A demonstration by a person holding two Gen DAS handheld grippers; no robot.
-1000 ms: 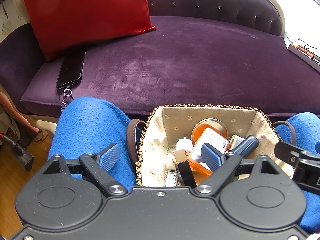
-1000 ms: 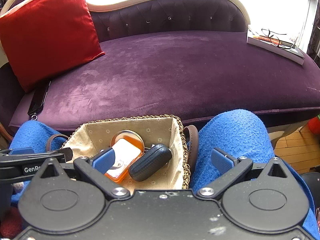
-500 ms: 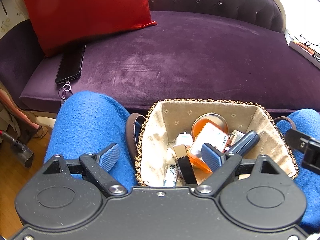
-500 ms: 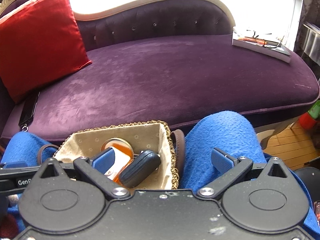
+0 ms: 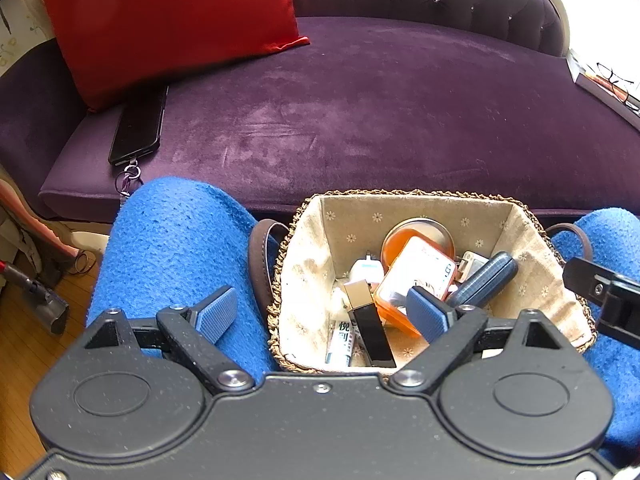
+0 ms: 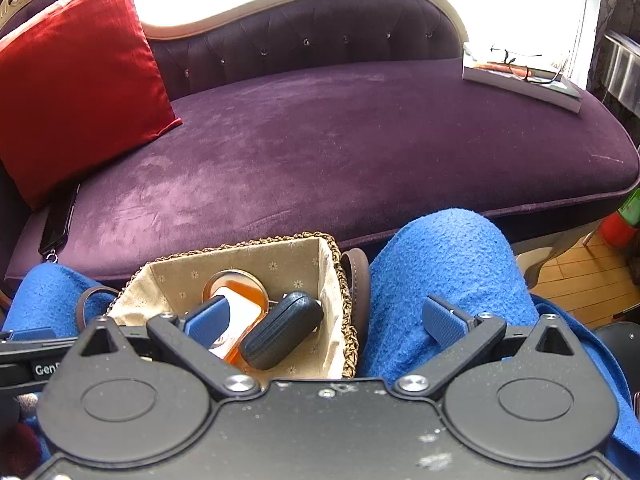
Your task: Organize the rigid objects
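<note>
Basket (image 5: pixel 400 199) wedged between two knees under a blue blanket (image 5: pixel 180 248), in front of a purple sofa (image 5: pixel 380 112); already holding a jumble of hard things: dark case (image 5: pixel 484 280), orange box (image 5: pixel 416 276), round tin (image 5: pixel 418 227), black bar (image 5: pixel 370 332), white plug (image 5: pixel 366 270), printed tube (image 5: pixel 340 342).

Left tool (image 5: pixel 320 314) spread wide and empty, one pad over the knee, the other over the basket; right tool (image 6: pixel 325 320) likewise released, gripping nothing, hovering above the basket's right wall.

Step in hand: hard to settle. Could be a pause midway through gathering, with a phone (image 5: pixel 138 124) beside the red cushion (image 5: pixel 160 20) and a book with spectacles (image 6: pixel 520 80) lying out on the sofa; could equally be the end, with everything meant for the basket inside.

Case lying aslant on the orange box, long axis from near-left up to far-right in the left view. Black bar lengthwise near-to-far, silver cap pointing away, tube parallel beside it.

Any grasp on either: across the short width, pads square to the long axis.
</note>
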